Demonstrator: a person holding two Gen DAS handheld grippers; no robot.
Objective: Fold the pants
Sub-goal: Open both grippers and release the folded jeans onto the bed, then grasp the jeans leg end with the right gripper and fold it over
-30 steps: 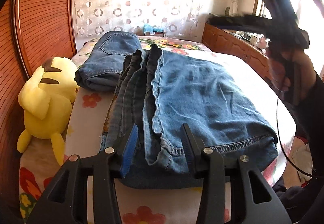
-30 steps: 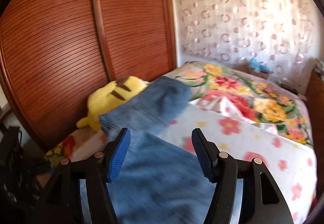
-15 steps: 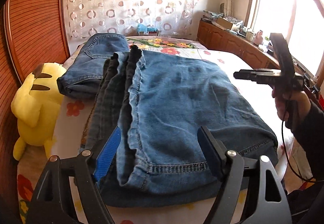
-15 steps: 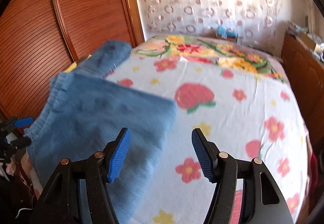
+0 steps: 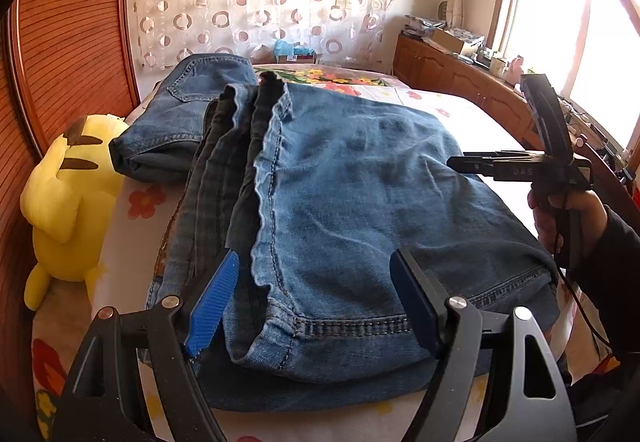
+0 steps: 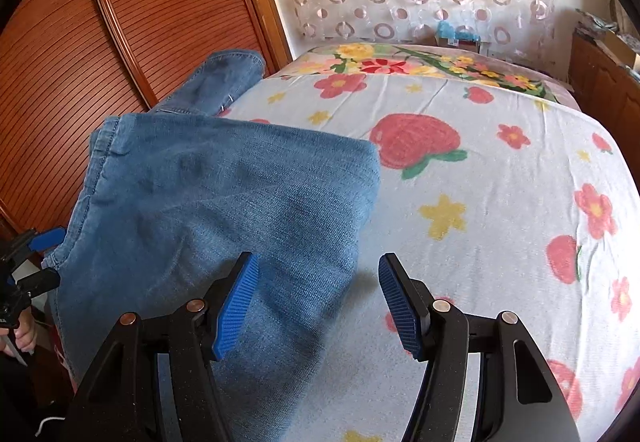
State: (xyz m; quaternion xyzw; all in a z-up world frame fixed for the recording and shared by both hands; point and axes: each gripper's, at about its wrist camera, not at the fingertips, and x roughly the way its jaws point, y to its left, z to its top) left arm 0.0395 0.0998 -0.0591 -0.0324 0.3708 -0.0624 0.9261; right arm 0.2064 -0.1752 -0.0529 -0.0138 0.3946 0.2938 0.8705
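- Folded blue denim pants [image 5: 360,210] lie on the floral-sheeted bed [image 6: 500,178]; last fold looks done
- Left hand-held gripper [image 5: 316,306] and right hand-held gripper [image 6: 318,302] both gape wide, empty; next, judge whether smoothing is needed

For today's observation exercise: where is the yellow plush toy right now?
In the left wrist view, the plush lies at the bed's left edge against the wooden wardrobe, beside the folded jeans.
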